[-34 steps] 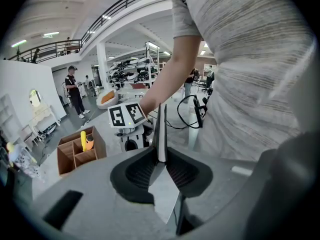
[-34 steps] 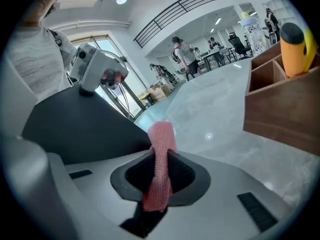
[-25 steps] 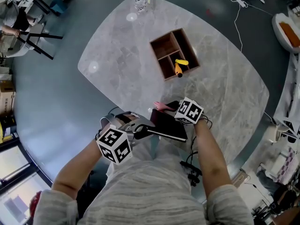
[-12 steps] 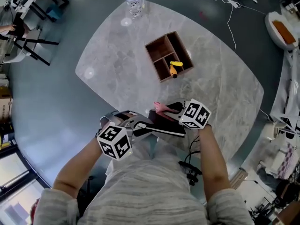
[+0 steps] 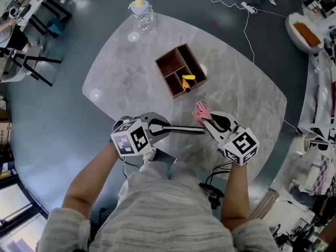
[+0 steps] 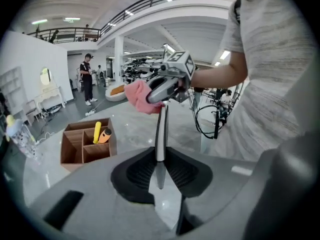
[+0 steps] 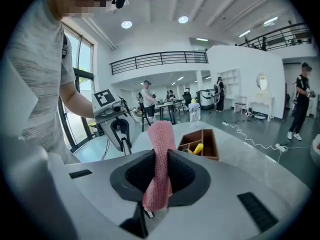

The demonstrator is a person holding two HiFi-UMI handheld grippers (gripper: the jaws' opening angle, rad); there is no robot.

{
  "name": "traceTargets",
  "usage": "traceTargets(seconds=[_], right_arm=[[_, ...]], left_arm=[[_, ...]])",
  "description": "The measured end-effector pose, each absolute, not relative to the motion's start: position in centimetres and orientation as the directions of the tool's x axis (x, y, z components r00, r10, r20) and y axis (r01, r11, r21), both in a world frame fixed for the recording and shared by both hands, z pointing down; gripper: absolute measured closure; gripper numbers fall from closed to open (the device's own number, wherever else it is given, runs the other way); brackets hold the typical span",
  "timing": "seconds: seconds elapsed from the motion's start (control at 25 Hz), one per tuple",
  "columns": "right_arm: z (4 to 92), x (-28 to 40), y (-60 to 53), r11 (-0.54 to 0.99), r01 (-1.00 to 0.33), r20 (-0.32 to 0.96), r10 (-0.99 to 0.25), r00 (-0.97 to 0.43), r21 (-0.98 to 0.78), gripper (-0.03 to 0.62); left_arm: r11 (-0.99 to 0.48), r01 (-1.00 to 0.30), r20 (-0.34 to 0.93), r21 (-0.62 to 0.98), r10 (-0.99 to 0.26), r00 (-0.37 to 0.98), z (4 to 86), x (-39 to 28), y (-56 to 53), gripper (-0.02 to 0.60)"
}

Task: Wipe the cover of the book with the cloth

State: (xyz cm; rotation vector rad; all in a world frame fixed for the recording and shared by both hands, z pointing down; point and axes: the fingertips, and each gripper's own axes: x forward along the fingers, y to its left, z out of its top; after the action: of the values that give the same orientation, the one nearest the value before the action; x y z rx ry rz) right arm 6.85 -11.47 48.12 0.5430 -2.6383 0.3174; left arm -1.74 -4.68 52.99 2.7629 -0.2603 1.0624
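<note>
A person stands over a grey tabletop [image 5: 236,88]. The left gripper [image 5: 156,128] pinches the book [image 5: 184,129] between its fingers, holding it on edge in the air so a cover is exposed. The right gripper's [image 5: 208,121] fingers clamp the pink cloth [image 5: 200,111] just beside the book's far end, seemingly ready to wipe.

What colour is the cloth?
The cloth is pink, clearest in the right gripper view.

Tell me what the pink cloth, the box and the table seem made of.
Pink cloth: soft knitted fabric, matte; fine mesh texture shows. Box: likely wood, brown, matte. Table: grey veined stone or stone-look, polished; it reflects lights.
</note>
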Motion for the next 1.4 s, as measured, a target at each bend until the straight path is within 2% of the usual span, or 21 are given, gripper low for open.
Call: traceTargets(seconds=[0.2,0.44,0.68,0.92,1.4], right_arm=[[46.3,9.2,-12.5,0.833,-0.543,0.388,-0.468,-0.794,-0.107,0.537],[45.4,8.9,-12.4,0.804,-0.587,0.357,-0.523,-0.774,-0.093,0.537],[46.6,7.0,-11.1,0.815,-0.568,0.379,-0.493,-0.783,-0.114,0.537],[48.0,5.6,-9.8,0.821,-0.557,0.412,-0.468,-0.782,-0.125,0.537],[48.1,3.9,-7.9,0.834,-0.536,0.424,-0.442,-0.79,-0.13,0.537]], left_arm=[[-0.927,-0.291,0.651,0.235,-0.072,0.756,53.2,-2.0,-8.0,0.504],[-0.846,-0.433,0.657,0.311,-0.137,0.741,54.8,-3.5,-10.9,0.492],[-0.683,-0.54,0.633,0.492,-0.145,0.76,56.9,-5.4,-11.4,0.492],[-0.57,-0.611,0.629,0.549,-0.2,0.751,59.1,-7.2,-9.5,0.483],[-0.316,-0.612,0.566,0.725,-0.233,0.791,64.3,-7.3,-5.5,0.471]])
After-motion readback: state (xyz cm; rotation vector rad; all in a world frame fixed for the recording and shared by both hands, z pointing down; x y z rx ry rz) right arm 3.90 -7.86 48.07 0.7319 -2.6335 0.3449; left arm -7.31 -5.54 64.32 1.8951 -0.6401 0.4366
